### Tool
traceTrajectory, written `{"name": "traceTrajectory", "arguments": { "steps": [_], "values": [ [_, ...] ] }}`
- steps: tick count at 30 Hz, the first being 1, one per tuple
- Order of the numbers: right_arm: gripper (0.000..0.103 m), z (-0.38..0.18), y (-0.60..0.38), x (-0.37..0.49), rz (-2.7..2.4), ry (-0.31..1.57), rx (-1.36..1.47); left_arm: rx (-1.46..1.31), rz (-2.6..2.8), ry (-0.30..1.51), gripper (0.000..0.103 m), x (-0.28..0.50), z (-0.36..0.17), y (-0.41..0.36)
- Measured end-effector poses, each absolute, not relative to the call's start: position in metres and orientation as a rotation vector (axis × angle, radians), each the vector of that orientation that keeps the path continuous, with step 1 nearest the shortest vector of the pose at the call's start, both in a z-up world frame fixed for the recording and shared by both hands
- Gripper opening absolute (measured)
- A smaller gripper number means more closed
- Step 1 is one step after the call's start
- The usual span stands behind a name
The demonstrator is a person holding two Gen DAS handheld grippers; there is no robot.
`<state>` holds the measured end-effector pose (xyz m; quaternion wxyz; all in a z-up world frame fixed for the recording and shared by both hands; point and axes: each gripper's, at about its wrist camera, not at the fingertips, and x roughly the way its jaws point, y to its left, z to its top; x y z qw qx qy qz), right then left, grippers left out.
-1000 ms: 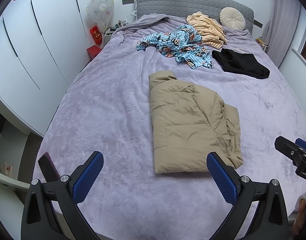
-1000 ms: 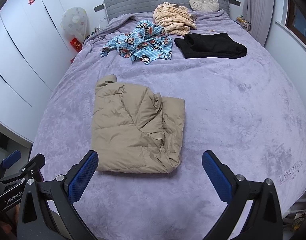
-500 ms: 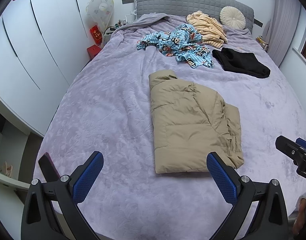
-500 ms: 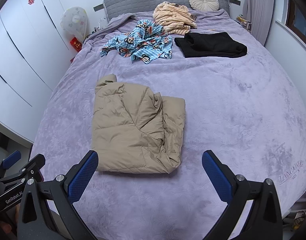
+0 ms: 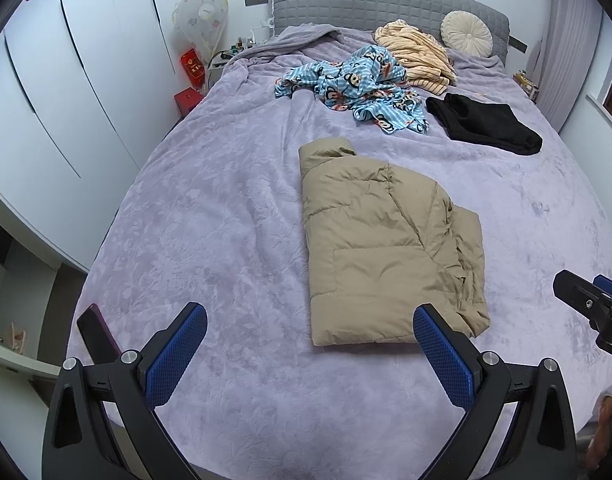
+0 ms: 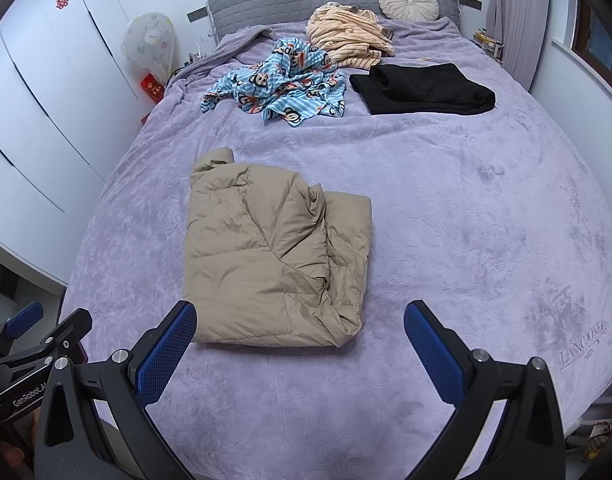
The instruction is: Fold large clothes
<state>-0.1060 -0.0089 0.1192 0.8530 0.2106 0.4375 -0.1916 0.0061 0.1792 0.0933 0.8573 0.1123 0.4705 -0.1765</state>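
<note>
The tan puffer jacket (image 5: 389,240) lies folded into a compact bundle on the bed (image 5: 226,220), just ahead of both tools, apparently laid flat there so its bulk stays put. The left hand-held gripper (image 5: 309,354) is released, jaws wide, hovering clear near the foot of the bed with the jacket ahead to its right. The right hand-held gripper (image 6: 300,350) is likewise released, the jacket ahead to its left. Farther ahead wait a blue patterned garment (image 6: 280,82) and a black garment (image 6: 423,88), probably next.
</note>
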Motion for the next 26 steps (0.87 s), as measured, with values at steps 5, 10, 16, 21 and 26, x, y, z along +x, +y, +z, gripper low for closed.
{"name": "traceTrajectory", "arguments": {
  "steps": [5,10,16,21,26],
  "values": [
    [0.103,0.119,-0.009,-0.106,-0.402,0.922,0.442,0.237,-0.372,0.990,0.103,0.007,0.093,0.178],
    [0.103,0.119,-0.009,-0.106,-0.402,0.923,0.443,0.239,-0.371,0.992,0.103,0.008,0.093,0.178],
    [0.103,0.115,-0.003,-0.104,-0.396,0.933,0.441,0.235,-0.369,1.007,0.103,0.013,0.087,0.183],
    [0.103,0.101,0.014,-0.091,-0.365,0.970,0.431,0.213,-0.343,1.031,0.103,0.022,0.071,0.203],
    [0.103,0.085,0.037,-0.065,-0.312,1.022,0.419,0.208,-0.316,1.052,0.103,0.036,0.053,0.229]
  ]
}}
